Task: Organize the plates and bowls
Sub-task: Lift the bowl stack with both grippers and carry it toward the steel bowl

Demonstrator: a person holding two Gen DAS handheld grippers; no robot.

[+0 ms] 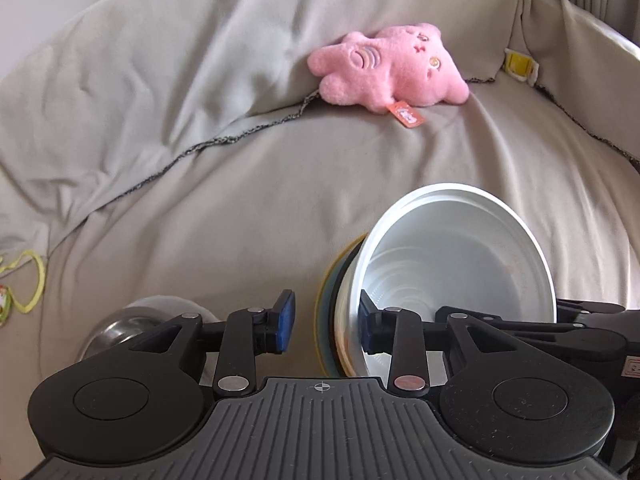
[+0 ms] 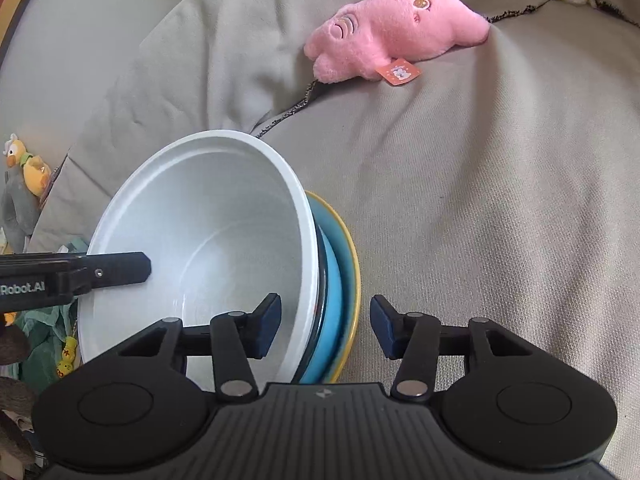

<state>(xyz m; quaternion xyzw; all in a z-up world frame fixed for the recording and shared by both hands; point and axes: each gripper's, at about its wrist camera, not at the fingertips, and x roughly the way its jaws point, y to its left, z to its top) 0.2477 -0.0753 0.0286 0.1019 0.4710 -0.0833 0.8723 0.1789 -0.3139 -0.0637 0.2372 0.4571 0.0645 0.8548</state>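
Between our two grippers stands a tilted stack on the grey sofa cover (image 1: 248,184): a white bowl (image 1: 452,256) nested in a blue dish (image 2: 334,292) and a yellow-rimmed plate (image 2: 354,264), all leaning on edge.

We see the left gripper (image 1: 326,326) spread, its pads straddling the stack's left side — one blue pad inside the bowl against the wall, the other outside with a clear gap, so nothing is pinched.

We find the right gripper (image 2: 324,328) also parted around the stack's right edge: its left pad sits inside the bowl, its right pad stands off the yellow rim with cloth showing between. Whether the inner pad touches the wall we cannot tell.

Near the left gripper's left side lies a steel bowl (image 1: 120,326), partly hidden. Far off on the cushion lies a pink plush (image 1: 388,66) — well apart from the dishes — and a yellow clip (image 1: 518,65) sits further right.
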